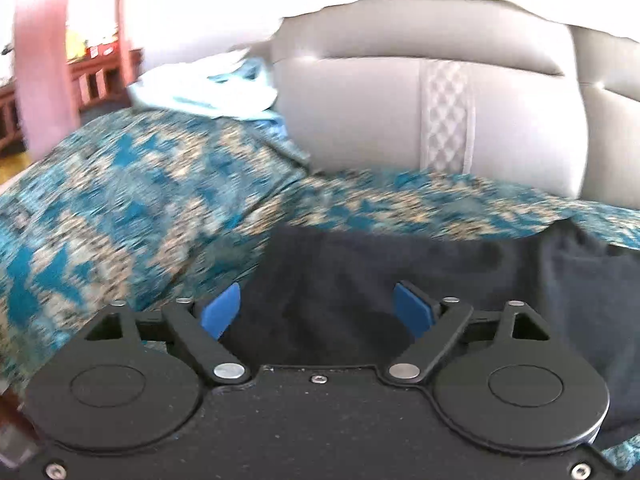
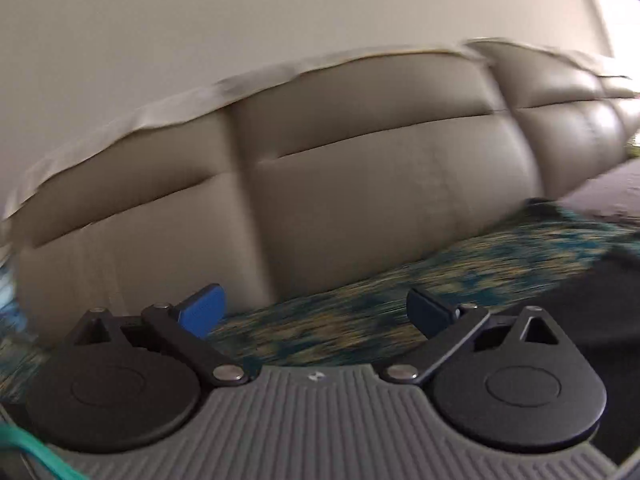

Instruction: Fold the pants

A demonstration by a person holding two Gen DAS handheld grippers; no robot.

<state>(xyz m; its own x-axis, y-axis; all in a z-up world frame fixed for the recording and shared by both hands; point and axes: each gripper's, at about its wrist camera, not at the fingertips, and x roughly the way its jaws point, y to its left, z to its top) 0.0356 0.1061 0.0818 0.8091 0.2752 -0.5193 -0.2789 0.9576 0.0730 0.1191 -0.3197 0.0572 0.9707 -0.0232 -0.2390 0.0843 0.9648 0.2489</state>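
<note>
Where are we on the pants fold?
Done: cannot confirm any fold; the dark pants lie on the patterned cover. In hand: nothing, left claw and right claw both open. Left: regrasp and folding, probably.

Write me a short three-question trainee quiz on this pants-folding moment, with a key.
1. True or false: the left gripper is clamped on the dark pants.
2. What do the pants lie on? A) a bare wooden table B) a teal patterned cover C) a white towel
3. Fill in: in the right wrist view, the right gripper faces the beige ____ of the sofa.

Key:
1. False. Its blue pads stand apart above the cloth, pressing on nothing.
2. B. The cover spreads over the seat, with the pants on top of it.
3. Backrest. That gripper is open too, and only the blurred cover shows between its pads.
</note>
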